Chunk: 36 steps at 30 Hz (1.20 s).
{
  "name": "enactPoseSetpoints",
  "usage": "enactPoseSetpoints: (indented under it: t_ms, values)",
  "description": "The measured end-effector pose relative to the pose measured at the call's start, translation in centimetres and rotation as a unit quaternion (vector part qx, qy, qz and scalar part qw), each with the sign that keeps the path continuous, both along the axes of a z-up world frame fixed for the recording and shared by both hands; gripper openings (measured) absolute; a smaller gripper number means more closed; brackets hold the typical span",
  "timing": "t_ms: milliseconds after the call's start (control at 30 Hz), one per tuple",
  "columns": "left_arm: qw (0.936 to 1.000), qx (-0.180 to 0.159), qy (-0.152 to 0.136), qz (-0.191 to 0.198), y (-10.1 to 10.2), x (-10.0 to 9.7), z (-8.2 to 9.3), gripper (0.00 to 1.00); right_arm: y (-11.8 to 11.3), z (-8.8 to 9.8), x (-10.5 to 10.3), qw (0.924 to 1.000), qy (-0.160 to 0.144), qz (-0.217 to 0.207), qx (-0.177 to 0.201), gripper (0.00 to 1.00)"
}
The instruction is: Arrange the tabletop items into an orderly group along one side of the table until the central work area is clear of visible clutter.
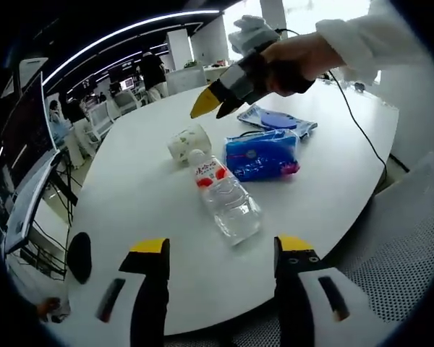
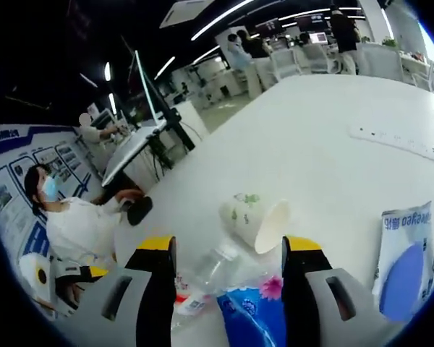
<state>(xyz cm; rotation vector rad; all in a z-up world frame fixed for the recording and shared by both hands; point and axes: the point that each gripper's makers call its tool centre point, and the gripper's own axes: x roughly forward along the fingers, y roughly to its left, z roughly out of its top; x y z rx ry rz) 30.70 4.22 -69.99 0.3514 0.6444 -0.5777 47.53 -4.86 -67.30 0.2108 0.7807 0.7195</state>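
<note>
A clear water bottle (image 1: pixel 228 202) with a red label lies on its side in the middle of the white table (image 1: pixel 145 195). Beyond it, a paper cup (image 1: pixel 188 142) lies tipped over, beside a blue tissue pack (image 1: pixel 262 154) and a flat blue wipes pack (image 1: pixel 276 121). My left gripper (image 1: pixel 220 249) is open, low, just short of the bottle's base. A hand holds my right gripper (image 1: pixel 213 107) above the cup. In the right gripper view, that gripper (image 2: pixel 230 246) is open, with the cup (image 2: pixel 254 217), bottle (image 2: pixel 202 278) and tissue pack (image 2: pixel 257 311) between its jaws, and the wipes pack (image 2: pixel 405 260) to the right.
A black mouse-like object (image 1: pixel 79 256) lies near the table's edge. A cable (image 1: pixel 362 130) runs across the far side, and a white power strip (image 2: pixel 405 141) lies there too. A mesh chair (image 1: pixel 405 253) stands at the near edge. A seated person (image 2: pixel 79 224) is beyond the table.
</note>
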Motion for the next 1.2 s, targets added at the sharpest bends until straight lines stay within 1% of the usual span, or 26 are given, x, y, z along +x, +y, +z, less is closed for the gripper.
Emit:
enactPoseSetpoints:
  t_ms: [133, 233, 333, 500, 600, 767, 967, 1033, 1100, 1200]
  values:
    - [1.0, 0.005, 0.001, -0.002, 0.0, -0.1, -0.1, 0.57, 0.7, -0.2, 0.2, 1.0, 0.006, 0.005, -0.001, 0.57]
    - [1.0, 0.005, 0.002, -0.001, 0.1, -0.1, -0.1, 0.57, 1.0, -0.3, 0.6, 0.9999, 0.01, 0.004, 0.004, 0.57]
    - [1.0, 0.008, 0.004, -0.001, 0.2, -0.1, -0.2, 0.56, 1.1, -0.7, 1.1, 1.0, 0.008, 0.005, -0.001, 0.56]
    - [0.9999, 0.011, 0.005, -0.001, 0.3, -0.1, -0.3, 0.55, 1.0, -2.1, 1.4, 0.9997, 0.024, 0.001, -0.004, 0.56]
    - [0.9999, 0.013, 0.007, 0.0, 0.3, -0.1, -0.4, 0.54, 1.0, -2.3, 1.6, 0.9998, 0.021, -0.001, -0.006, 0.56]
    - [0.9999, 0.011, 0.012, 0.0, 0.3, -0.3, -0.4, 0.48, 1.5, -2.6, 1.9, 0.9997, 0.022, -0.007, 0.007, 0.54]
    - [0.9997, 0.016, 0.016, -0.003, 0.3, -0.4, -0.6, 0.48, 2.2, -2.9, 2.0, 0.9996, 0.025, -0.007, 0.012, 0.52]
    - [0.9997, 0.017, 0.017, -0.003, 0.3, -0.4, -0.7, 0.48, 2.4, -2.8, 2.1, 0.9996, 0.023, -0.007, 0.017, 0.53]
    - [0.9997, 0.017, 0.017, -0.002, 0.4, -0.4, -0.7, 0.48, 2.6, -3.0, 2.2, 0.9994, 0.025, -0.011, 0.02, 0.51]
    - [0.9996, 0.019, 0.02, -0.003, 0.4, -0.5, -0.8, 0.47, 2.5, -3.2, 2.6, 0.9996, 0.015, -0.018, 0.012, 0.45]
